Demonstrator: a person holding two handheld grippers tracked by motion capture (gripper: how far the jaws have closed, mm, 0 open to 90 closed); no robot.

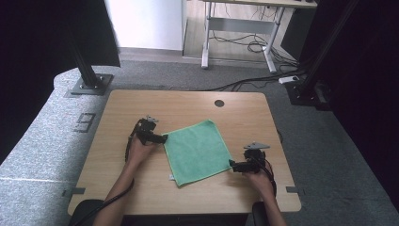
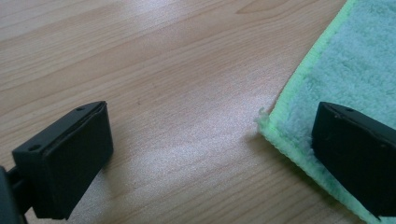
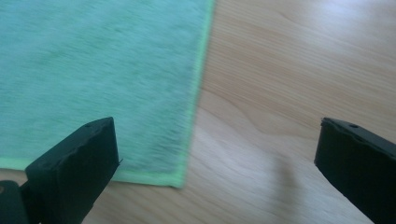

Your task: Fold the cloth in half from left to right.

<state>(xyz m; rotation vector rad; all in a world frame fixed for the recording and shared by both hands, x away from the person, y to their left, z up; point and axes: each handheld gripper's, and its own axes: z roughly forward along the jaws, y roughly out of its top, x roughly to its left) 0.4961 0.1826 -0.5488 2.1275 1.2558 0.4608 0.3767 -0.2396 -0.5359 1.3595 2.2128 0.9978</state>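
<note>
Wooden desk (image 1: 117,113), green cloth (image 1: 197,150) lying flat, left tongs (image 1: 163,138) and right tongs (image 1: 231,163) both wide at opposite corners — each should straddle its corner squarely before pinching.

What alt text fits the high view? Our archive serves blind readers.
A green cloth lies flat on a wooden table; a person's left gripper and right gripper, both open, sit at opposite corners.

A green cloth (image 1: 197,151) lies flat on the wooden table (image 1: 131,106).
</note>
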